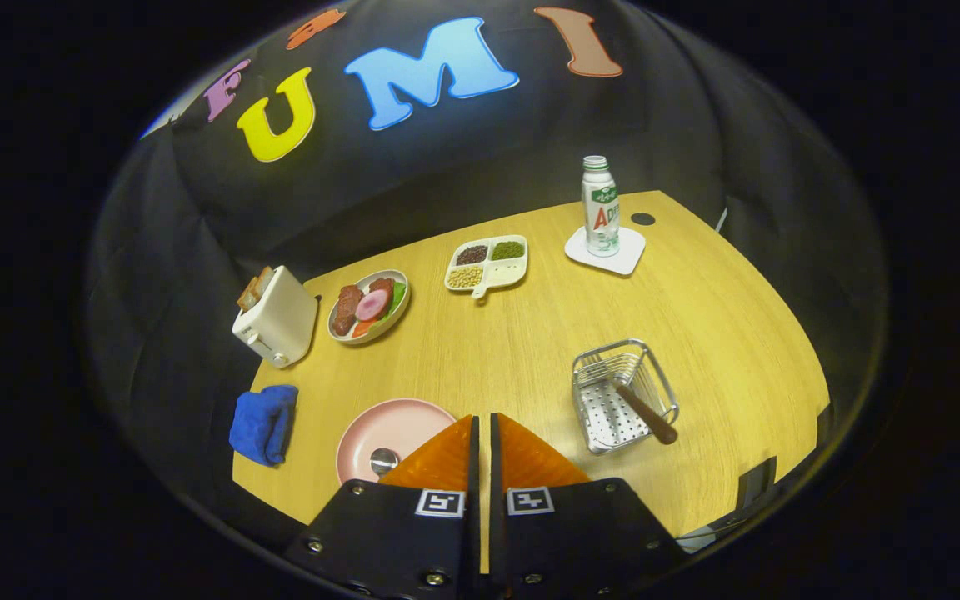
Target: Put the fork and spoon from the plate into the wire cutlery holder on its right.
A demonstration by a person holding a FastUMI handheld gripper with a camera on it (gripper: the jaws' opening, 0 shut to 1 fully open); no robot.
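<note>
A blue cloth lay crumpled at the near left corner of the wooden table. Farther back on that side stood a white toaster with slices of bread poking out of its top. Just right of the toaster sat a bowl of food with dark meat, a pink slice and some green leaf. Nearer than that, just ahead and left of the fingers, rested the pink plate, its right part hidden behind the left finger. A rounded metal piece, apparently the spoon's bowl, lay on the plate's near part; its handle could not be seen.

The gripper hung above the near middle of the table with its two fingers drawn nearly together, a thin slit between them and nothing held in it.

Far beyond the fingers was a white divided dish with dark, green and pale beans in its sections. Right of the fingers, well apart from the plate, stood the wire cutlery holder. A brown handle leaned out over its near right rim, the rest of that utensil down inside; whether it was the fork I could not tell. At the far right a white bottle stood upright on a white coaster.
</note>
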